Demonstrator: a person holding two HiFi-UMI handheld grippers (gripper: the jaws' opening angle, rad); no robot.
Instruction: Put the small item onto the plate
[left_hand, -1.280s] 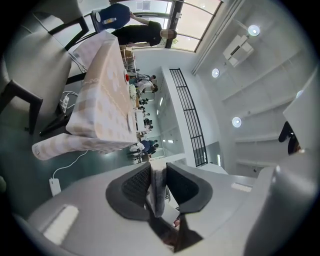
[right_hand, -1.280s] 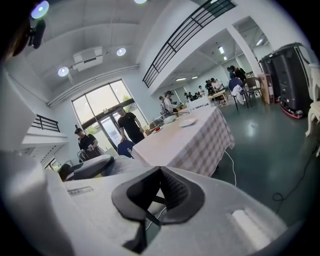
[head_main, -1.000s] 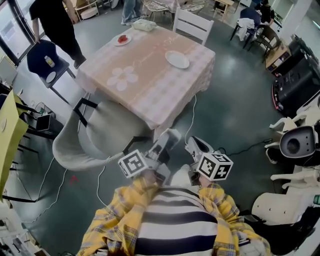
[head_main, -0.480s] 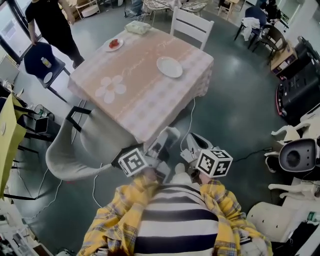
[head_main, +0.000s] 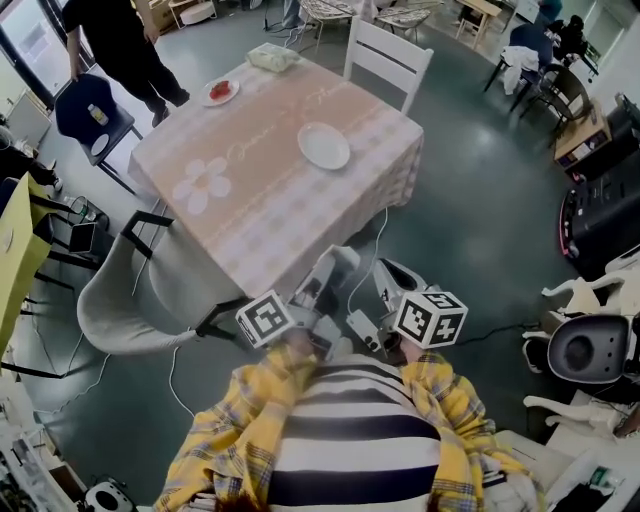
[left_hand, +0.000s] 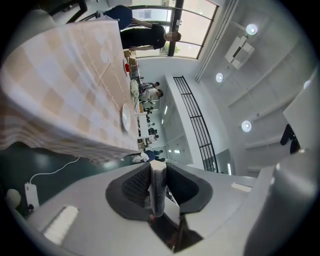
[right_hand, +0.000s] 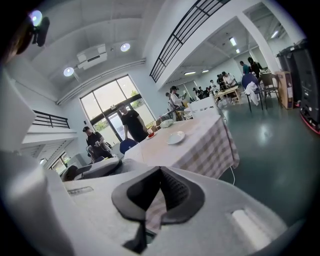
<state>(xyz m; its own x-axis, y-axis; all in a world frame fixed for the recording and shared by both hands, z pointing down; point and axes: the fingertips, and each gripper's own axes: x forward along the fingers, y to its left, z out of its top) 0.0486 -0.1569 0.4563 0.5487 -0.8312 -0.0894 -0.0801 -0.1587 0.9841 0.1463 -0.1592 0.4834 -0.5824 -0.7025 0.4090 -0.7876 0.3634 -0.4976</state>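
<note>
Facing a table (head_main: 262, 205), plate (head_main: 323, 146) at 12 o'clock, chair (head_main: 128, 300) at 10; left gripper (head_main: 338, 260) clamps an item (left_hand: 157, 186), right gripper (head_main: 392, 274) closed, empty.

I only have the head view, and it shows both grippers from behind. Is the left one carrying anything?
Observer: Yes. In the left gripper view, the left gripper is clamped on a small pale item that fills the gap between its jaws.
Operator: And the right one?
Observer: In the right gripper view, the right gripper is empty. Its jaws meet at the tips, and only the checked tablecloth shows past them.
</note>
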